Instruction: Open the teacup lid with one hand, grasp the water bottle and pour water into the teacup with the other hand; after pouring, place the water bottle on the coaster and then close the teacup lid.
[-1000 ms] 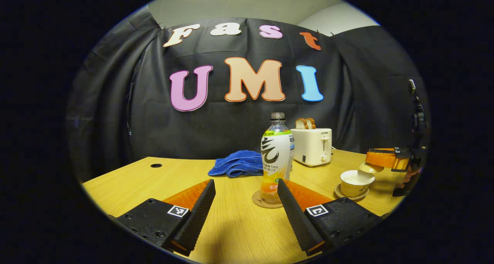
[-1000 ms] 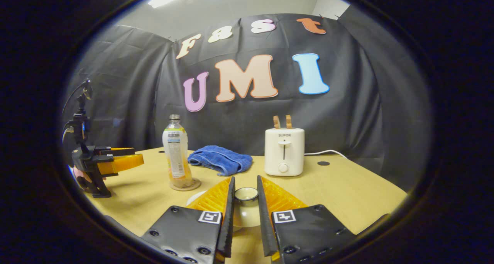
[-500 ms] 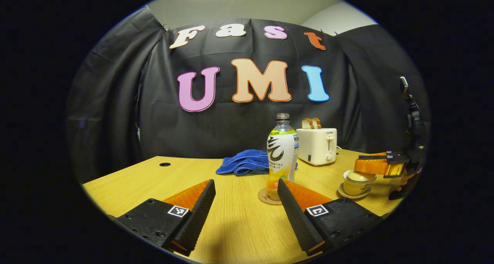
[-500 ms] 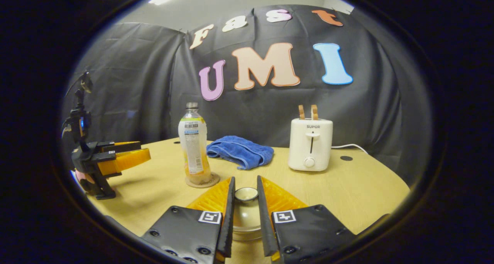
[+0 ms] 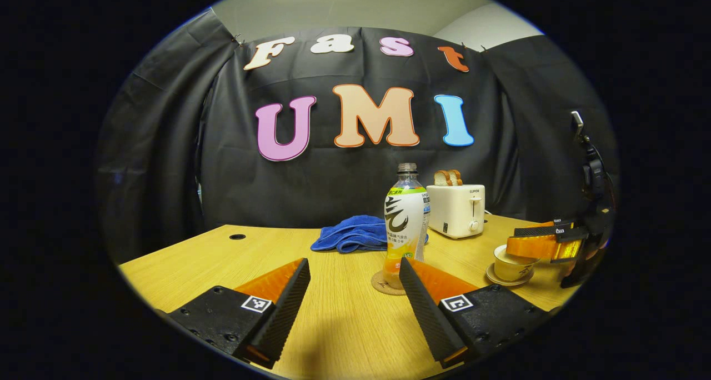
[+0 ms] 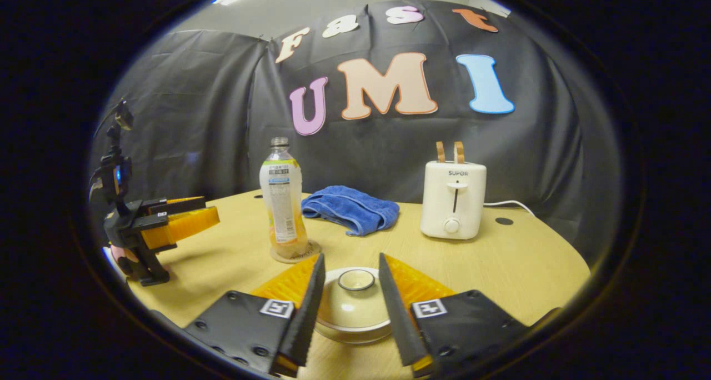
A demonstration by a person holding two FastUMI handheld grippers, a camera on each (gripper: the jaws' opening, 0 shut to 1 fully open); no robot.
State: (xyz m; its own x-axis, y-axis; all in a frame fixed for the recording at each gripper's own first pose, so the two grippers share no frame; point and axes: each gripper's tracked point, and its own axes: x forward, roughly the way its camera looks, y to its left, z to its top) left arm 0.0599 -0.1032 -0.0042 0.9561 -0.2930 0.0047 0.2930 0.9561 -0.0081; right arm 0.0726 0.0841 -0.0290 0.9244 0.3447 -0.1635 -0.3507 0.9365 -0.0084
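Left gripper (image 5: 354, 305), left gripper view: jaws released and spread wide, holding nothing, low over the bench (image 5: 211, 258). Water bottle (image 5: 406, 224) upright on a round coaster (image 5: 383, 285), just ahead of the jaws and close beside the tip of the right-hand one, outside the gap. Folded blue towel (image 5: 350, 238) farther ahead, behind the bottle. White toaster (image 5: 456, 210) with bread slices (image 5: 447, 177) in its slots, ahead and to the right, near the back of the bench. Teacup (image 5: 510, 264) on its saucer (image 5: 502, 280), well to the right of the jaws, with the right gripper (image 5: 541, 245) directly over it.

Right gripper (image 6: 347, 308), right gripper view: jaws released, parted to either side of the teacup lid (image 6: 354, 305); contact with the lid cannot be told, a narrow gap showing at the knob (image 6: 356, 280). Lid seated on the cup, knob centred between the two jaws. Water bottle (image 6: 282, 202) and coaster (image 6: 294, 253) ahead and to the left of the jaws, close by. Towel (image 6: 351, 209) straight ahead, farther back. Toaster (image 6: 452, 199) ahead and to the right, its white cord (image 6: 508, 204) trailing right across the bench (image 6: 500, 263). Left gripper (image 6: 180, 221) far to the left, with part of the hand (image 6: 119, 255) holding it just visible beneath.
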